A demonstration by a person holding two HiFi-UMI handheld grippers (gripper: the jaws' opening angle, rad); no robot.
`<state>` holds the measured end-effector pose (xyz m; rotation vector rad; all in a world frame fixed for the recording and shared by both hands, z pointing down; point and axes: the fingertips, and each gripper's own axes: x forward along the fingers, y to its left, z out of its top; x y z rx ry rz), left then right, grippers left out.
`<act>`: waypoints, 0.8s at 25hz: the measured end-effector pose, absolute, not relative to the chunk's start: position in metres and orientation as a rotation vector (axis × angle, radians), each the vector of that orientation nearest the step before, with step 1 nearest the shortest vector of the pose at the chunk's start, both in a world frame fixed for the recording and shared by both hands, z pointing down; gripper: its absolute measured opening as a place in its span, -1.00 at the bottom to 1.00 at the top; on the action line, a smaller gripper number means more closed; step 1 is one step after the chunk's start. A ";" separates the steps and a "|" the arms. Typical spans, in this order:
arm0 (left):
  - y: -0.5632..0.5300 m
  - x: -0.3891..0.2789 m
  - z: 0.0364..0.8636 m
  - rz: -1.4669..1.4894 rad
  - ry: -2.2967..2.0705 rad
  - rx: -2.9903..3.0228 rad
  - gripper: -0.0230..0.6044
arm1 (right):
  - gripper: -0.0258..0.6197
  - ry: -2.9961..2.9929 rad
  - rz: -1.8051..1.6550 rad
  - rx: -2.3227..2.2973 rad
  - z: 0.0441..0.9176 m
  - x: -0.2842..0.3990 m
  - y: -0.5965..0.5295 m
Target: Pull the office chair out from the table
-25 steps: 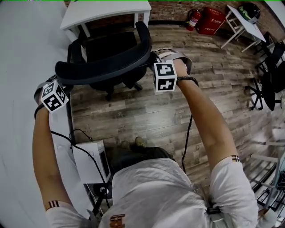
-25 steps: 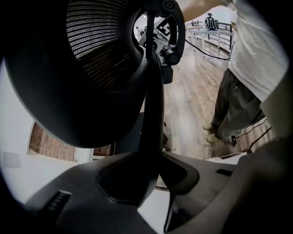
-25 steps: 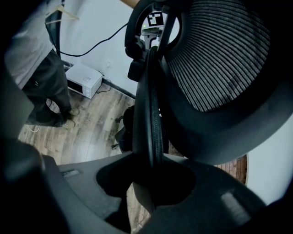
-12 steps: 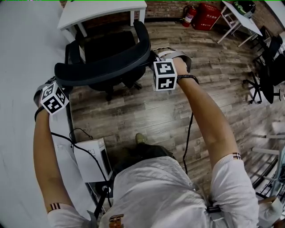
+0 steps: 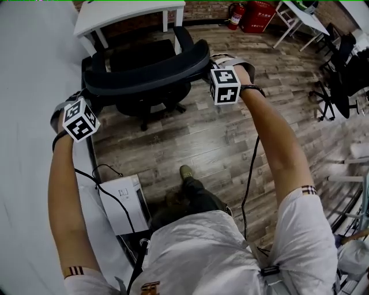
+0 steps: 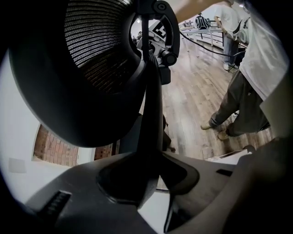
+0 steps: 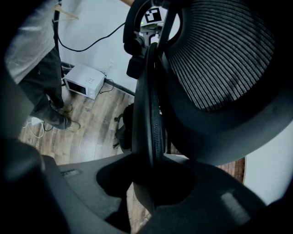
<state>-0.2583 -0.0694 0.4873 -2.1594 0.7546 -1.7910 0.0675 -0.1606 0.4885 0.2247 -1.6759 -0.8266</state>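
A black office chair (image 5: 138,57) stands on the wood floor just in front of a white table (image 5: 127,11) at the top of the head view. Its curved mesh backrest (image 5: 147,75) faces me. My left gripper (image 5: 86,98) is shut on the backrest's left end, and the backrest's rim (image 6: 149,137) runs straight into the left gripper (image 6: 146,180). My right gripper (image 5: 209,64) is shut on the right end. There the rim (image 7: 151,128) passes between the jaws of the right gripper (image 7: 153,185). Each gripper's marker cube shows across the backrest in the other's view.
A white wall (image 5: 29,115) runs along the left, with a white microwave (image 5: 121,201) and cables on the floor at its foot. My own foot (image 5: 185,171) is behind the chair. A fire extinguisher (image 5: 235,14), a red box (image 5: 259,10) and more chairs (image 5: 340,75) stand far right.
Both hands have shifted with the backrest held between them. The backrest now lies more level across the picture than its earlier slant. My foot has stepped.
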 end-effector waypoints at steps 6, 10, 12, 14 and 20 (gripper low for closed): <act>-0.058 -0.253 0.489 -1.785 0.753 -2.129 -0.50 | -0.57 -1.651 -0.815 0.244 0.490 0.074 -0.149; -0.055 -0.251 0.488 -1.791 0.756 -2.120 -0.50 | -0.57 -1.650 -0.809 0.240 0.490 0.077 -0.146; -0.056 -0.250 0.485 -1.772 0.790 -2.120 -0.47 | -0.57 -1.642 -0.804 0.236 0.491 0.080 -0.148; -0.056 -0.248 0.479 -1.745 0.846 -2.101 -0.33 | -0.29 -1.639 -0.795 0.257 0.491 0.084 -0.150; -0.045 -0.230 0.450 -1.620 1.009 -2.079 -0.20 | -0.15 -1.696 -0.825 0.397 0.467 0.104 -0.143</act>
